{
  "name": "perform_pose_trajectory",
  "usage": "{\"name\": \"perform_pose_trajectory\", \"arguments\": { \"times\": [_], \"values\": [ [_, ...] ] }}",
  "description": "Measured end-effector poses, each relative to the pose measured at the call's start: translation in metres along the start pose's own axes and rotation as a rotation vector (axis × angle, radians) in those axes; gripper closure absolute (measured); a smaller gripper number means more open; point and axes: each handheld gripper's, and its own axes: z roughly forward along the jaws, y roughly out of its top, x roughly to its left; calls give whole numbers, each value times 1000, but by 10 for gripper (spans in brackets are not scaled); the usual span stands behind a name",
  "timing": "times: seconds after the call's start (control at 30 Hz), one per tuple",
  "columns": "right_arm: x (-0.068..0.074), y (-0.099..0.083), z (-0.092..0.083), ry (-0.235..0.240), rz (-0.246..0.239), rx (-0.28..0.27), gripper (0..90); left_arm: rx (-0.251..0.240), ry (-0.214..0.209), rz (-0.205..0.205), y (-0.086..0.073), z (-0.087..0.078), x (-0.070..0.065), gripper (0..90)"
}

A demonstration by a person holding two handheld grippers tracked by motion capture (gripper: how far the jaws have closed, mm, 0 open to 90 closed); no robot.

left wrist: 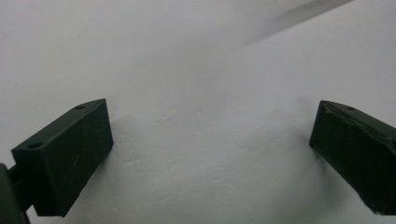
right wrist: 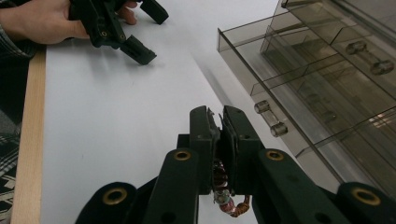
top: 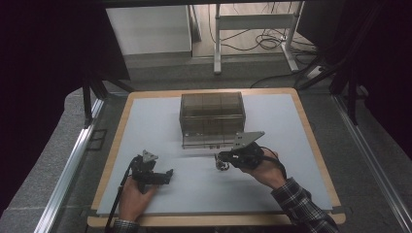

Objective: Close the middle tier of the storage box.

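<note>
My right gripper [top: 221, 162] hovers over the white mat [top: 204, 184], just in front of a smoky clear drawer cabinet [top: 212, 119]. In the right gripper view its jaws [right wrist: 220, 114] are shut on a small part wound with copper wire [right wrist: 226, 198], which shows below the pads. My left gripper [top: 166, 176] rests on the mat at the front left, held by a hand. Its jaws stand wide apart [left wrist: 210, 140] with only bare mat between them. The right gripper view also catches the left gripper [right wrist: 147, 30] farther off.
The cabinet's drawer fronts carry clear bar handles [right wrist: 271, 119] close to my right jaws. A wooden table edge [top: 114, 145] frames the mat. Table legs and cables [top: 262, 41] lie on the floor beyond.
</note>
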Motion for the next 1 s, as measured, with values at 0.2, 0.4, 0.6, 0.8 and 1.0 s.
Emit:
{"name": "perform_pose_trajectory", "arguments": {
  "times": [0.2,0.4,0.6,0.8,1.0],
  "values": [
    [-3,6,-4,-13,-6,-6,819,2,0,0,0,0,0,0],
    [-6,13,-7,-17,-3,-14,819,2,-1,0,0,0,0,0],
    [-9,20,-9,-21,5,-24,819,0,0,0,0,0,0,0],
    [-12,27,-12,-25,-3,-30,819,1,-1,0,0,0,0,0],
    [-14,34,-14,-22,-2,-42,819,1,-1,2,0,0,0,0]
  ]
}}
